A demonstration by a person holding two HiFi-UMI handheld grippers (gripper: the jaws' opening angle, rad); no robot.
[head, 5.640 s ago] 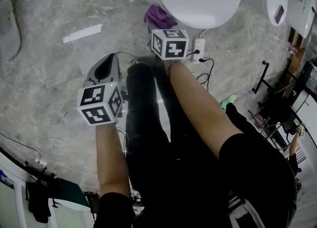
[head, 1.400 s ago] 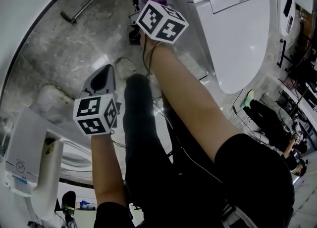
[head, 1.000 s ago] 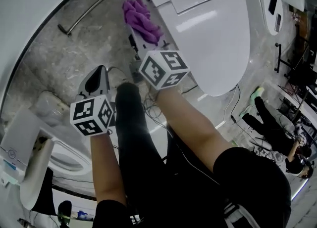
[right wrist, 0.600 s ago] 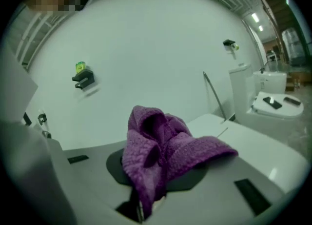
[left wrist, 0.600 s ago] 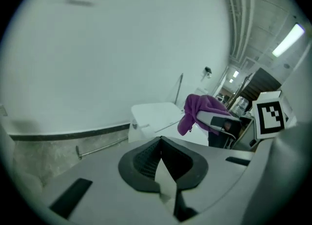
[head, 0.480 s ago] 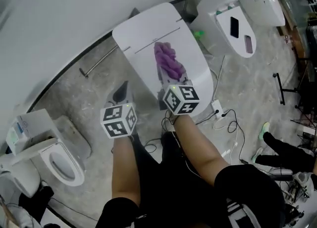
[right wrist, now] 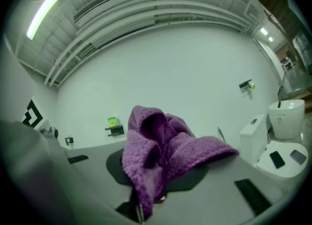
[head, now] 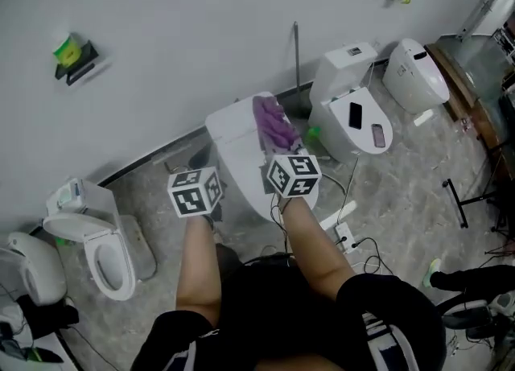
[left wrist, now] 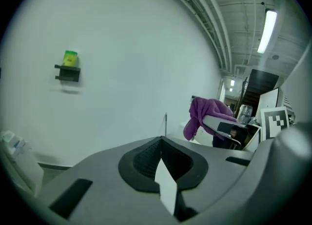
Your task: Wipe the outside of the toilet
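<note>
The right gripper (head: 283, 152) is pinching its fingers shut on the one purple cloth (right wrist: 161, 151), holding it over the rear of the nearest toilet (head: 237, 152), which is standing at the floor's wall edge. The left gripper (left wrist: 162, 146) is keeping its fingers together, empty. The loosely bunched cloth is probably risking slipping free mid-stroke. Five toilets are showing.
</note>
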